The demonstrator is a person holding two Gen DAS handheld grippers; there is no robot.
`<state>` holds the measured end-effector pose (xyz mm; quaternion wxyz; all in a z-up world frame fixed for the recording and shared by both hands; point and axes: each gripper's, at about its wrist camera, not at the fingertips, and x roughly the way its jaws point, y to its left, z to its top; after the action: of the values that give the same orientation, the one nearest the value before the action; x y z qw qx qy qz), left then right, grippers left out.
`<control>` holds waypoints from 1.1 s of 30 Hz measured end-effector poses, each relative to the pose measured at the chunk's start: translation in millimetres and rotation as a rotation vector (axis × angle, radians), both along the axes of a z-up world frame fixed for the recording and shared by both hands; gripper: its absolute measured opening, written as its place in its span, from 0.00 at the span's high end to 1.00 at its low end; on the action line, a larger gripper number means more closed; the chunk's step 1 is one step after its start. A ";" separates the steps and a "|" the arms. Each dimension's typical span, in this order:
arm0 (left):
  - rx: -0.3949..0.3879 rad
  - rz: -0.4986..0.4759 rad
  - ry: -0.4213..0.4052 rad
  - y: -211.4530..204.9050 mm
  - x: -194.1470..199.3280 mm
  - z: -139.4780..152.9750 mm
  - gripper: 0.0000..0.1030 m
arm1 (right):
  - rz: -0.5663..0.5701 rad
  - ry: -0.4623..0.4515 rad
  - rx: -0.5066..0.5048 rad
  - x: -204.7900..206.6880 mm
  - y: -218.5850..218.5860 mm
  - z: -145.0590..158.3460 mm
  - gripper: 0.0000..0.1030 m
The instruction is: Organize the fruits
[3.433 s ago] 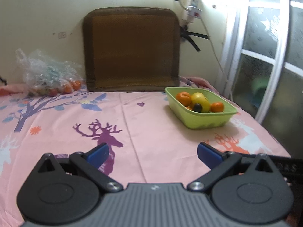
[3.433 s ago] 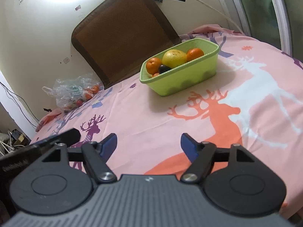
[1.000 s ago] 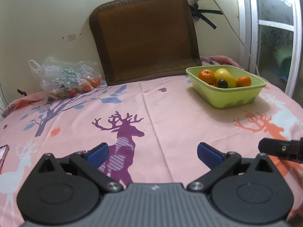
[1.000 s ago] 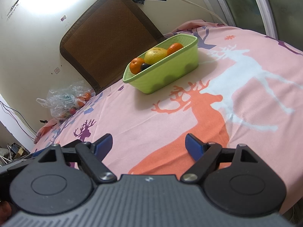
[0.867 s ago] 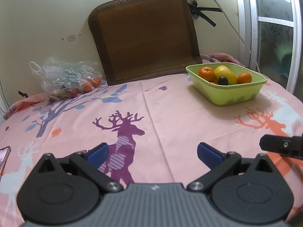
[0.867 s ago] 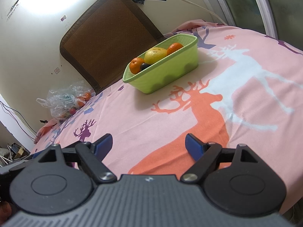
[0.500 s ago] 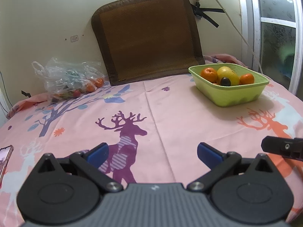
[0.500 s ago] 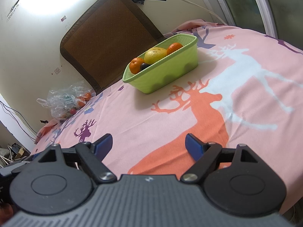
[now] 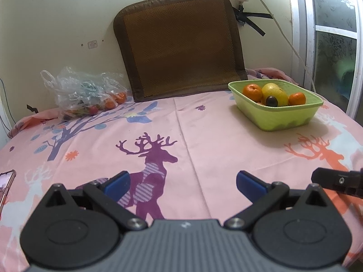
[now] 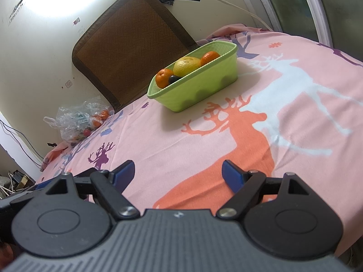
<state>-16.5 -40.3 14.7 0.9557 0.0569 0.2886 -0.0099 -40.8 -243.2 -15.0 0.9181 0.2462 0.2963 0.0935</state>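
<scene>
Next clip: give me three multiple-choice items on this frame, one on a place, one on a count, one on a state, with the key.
1. Where is the plastic bag?
A. inside the basket
B. by the wall, beside the brown mat
C. between the fingers

2. How many oranges show in the green basket?
A. two
B. five
C. none

3. How is the left gripper?
A. shut on a fruit
B. open, empty
C. out of view

Key:
B: plastic bag sits beside brown mat.
A: green basket shows two oranges.
B: left gripper fingers spread.

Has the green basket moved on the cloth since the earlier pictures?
No. In the right wrist view the green basket stands just behind the antlers of the orange deer print, as before. Only the cameras have shifted.
</scene>
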 end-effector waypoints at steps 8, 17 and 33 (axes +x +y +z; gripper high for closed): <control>-0.004 0.000 0.001 -0.1 -0.4 0.0 0.00 | 0.001 0.000 0.000 0.1 0.0 0.1 0.17; -0.006 0.009 0.021 -0.7 0.1 -1.4 0.00 | 0.001 0.000 0.000 -0.1 0.0 0.1 0.17; 0.001 0.028 0.072 -0.3 4.2 -5.8 0.00 | 0.010 -0.001 -0.002 0.8 -0.3 -1.4 0.16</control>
<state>-12.3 -40.7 8.9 0.9448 0.0528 0.3233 0.0014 -39.9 -243.5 -16.4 0.9181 0.2435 0.2971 0.0978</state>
